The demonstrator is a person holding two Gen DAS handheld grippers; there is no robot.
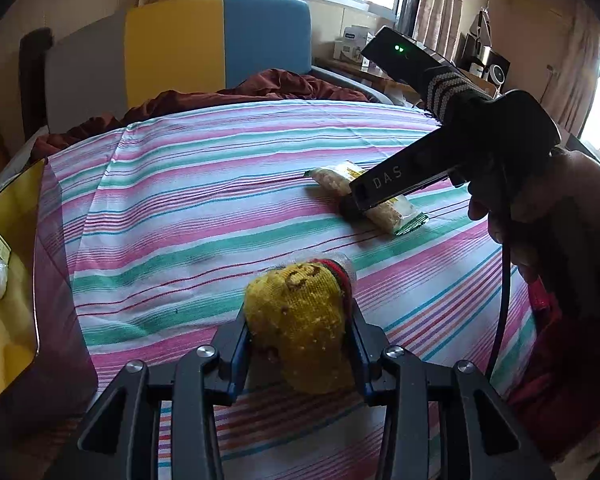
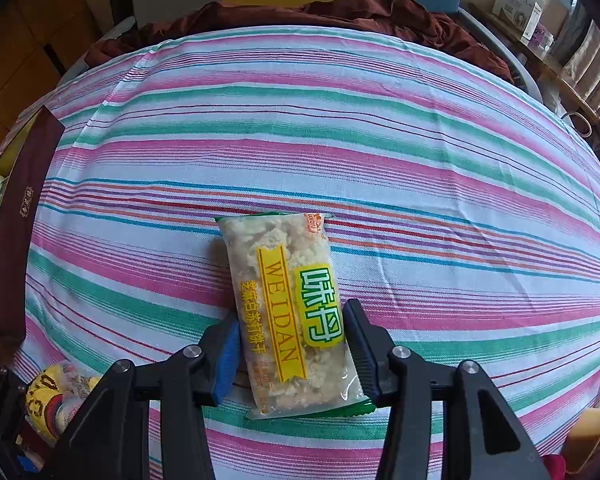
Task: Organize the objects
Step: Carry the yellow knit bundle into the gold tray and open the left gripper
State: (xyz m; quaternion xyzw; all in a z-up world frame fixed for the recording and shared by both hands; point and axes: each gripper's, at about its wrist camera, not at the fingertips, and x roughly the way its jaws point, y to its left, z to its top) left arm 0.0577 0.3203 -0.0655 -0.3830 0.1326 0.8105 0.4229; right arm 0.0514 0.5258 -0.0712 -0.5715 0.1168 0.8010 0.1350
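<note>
Yellow knit fills the left gripper (image 1: 300, 344): its pads are clenched on a small knitted toy (image 1: 300, 320) just above the striped cloth (image 1: 180, 200). The right gripper (image 2: 292, 344) straddles a cracker packet (image 2: 288, 312) lying flat mid-cloth; whether its pads press the wrapper I cannot tell. A firm, centred squeeze before lifting would likely keep the slick film from sliding. The box (image 1: 36, 240) sits at the cloth's left edge, with open cloth between.
</note>
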